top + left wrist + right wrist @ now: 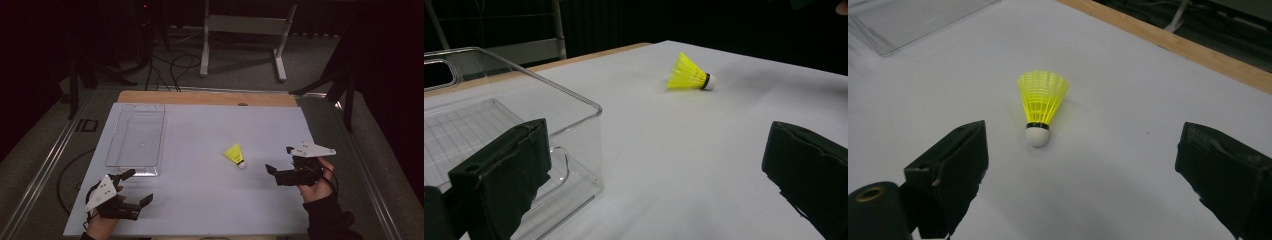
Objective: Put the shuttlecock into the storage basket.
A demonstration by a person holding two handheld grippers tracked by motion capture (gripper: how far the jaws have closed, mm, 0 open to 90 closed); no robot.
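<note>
You have one big white table [200, 200], flat and smooth, with a wooden strip along its far edge. On it sits one clear plastic box [135, 141], a long rectangle with nothing inside; your left gripper view shows faint grid lines on its floor. You hold two black grippers. Your left gripper [139, 187] is wide open and holds nothing, just beside the box. Your right gripper [280, 159] is wide open too, holding nothing. One small yellow shuttlecock [235, 154] lies on its side near your right gripper, not touching it; your right gripper view shows its net-like skirt and round white tip.
</note>
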